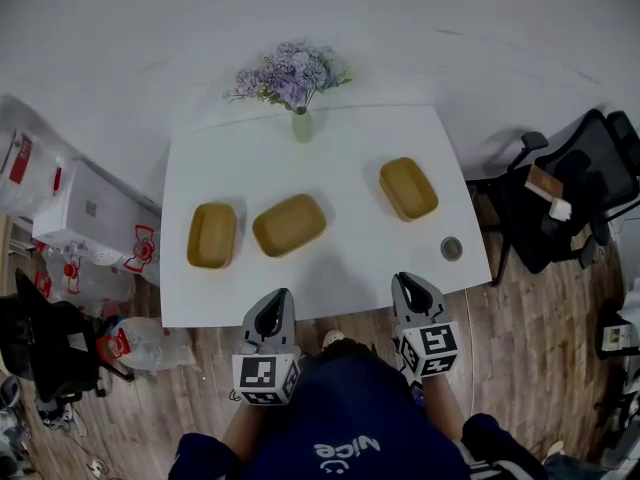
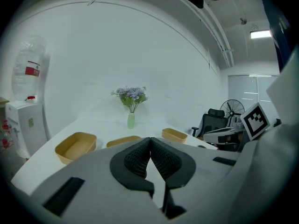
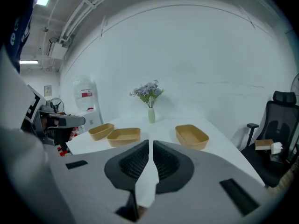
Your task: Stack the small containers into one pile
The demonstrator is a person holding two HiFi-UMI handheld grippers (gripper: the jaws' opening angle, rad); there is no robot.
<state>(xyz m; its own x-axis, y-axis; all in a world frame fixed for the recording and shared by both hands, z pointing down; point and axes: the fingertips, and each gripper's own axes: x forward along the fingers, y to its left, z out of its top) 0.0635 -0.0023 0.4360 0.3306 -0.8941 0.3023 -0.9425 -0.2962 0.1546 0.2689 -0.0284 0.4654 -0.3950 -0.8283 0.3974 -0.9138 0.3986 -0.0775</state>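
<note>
Three shallow tan containers lie apart on the white table (image 1: 340,158): a left one (image 1: 212,235), a middle one (image 1: 289,224) and a right one (image 1: 408,188). My left gripper (image 1: 277,303) hovers at the table's near edge, short of the left and middle containers; its jaws are shut with nothing between them. My right gripper (image 1: 408,286) hangs at the same edge below the right container, also shut and empty. In the left gripper view the left container (image 2: 74,147) lies beyond the closed gripper (image 2: 150,141). In the right gripper view the right container (image 3: 191,135) lies ahead of the gripper (image 3: 150,146).
A vase of purple flowers (image 1: 293,83) stands at the table's far edge. A small round grey object (image 1: 452,248) sits near the front right corner. A black office chair (image 1: 575,193) is to the right, a water dispenser (image 1: 85,208) and bags to the left.
</note>
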